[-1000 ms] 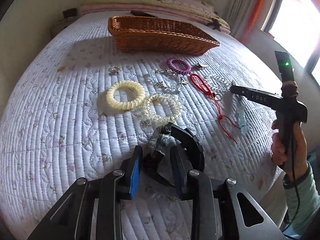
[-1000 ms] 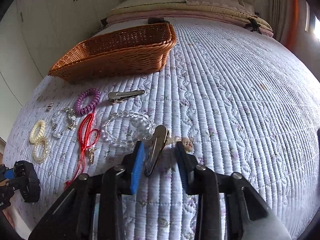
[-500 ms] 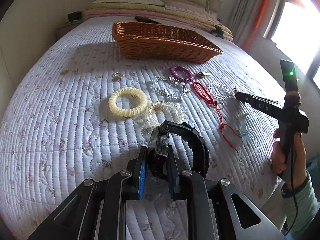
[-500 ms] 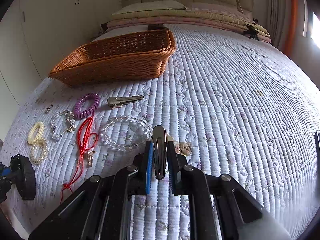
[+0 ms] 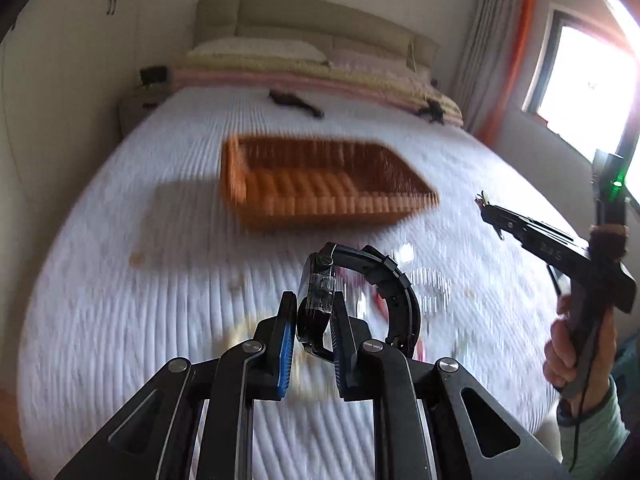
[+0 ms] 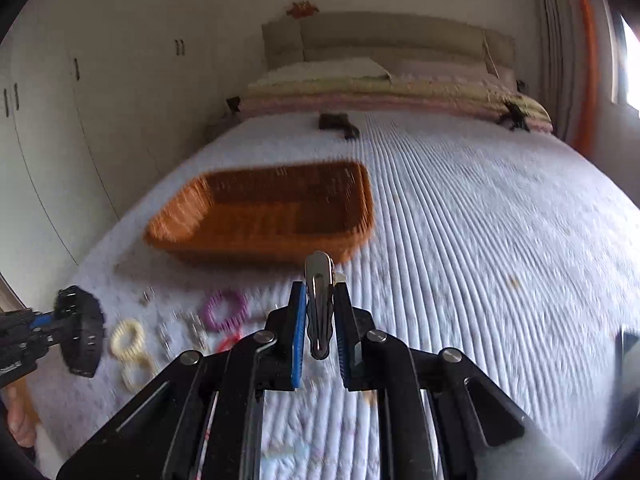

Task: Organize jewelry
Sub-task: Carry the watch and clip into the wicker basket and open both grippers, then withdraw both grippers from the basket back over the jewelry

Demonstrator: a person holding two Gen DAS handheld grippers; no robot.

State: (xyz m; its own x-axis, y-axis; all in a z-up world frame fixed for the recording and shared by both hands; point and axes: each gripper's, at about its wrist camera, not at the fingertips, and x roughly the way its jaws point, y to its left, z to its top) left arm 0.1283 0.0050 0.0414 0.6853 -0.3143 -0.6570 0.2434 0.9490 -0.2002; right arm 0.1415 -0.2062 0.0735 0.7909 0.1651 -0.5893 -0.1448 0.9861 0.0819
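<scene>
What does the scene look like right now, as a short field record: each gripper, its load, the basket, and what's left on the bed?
left gripper: shut on black watch, off the bed
right gripper: shut on metal hair clip, off the bed
basket: wicker, on the quilt, looks empty
left on bed: purple coil tie, cream coil tie, more blurred pieces

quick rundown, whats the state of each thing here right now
left tool: shut on the black watch
black watch: held, clear of the bed
right tool: shut on the metal hair clip
metal hair clip: held upright, closed
wicker basket: on the bed, empty as far as the blur shows
purple coil band: lying on the bed
cream coil band: lying on the bed
</scene>
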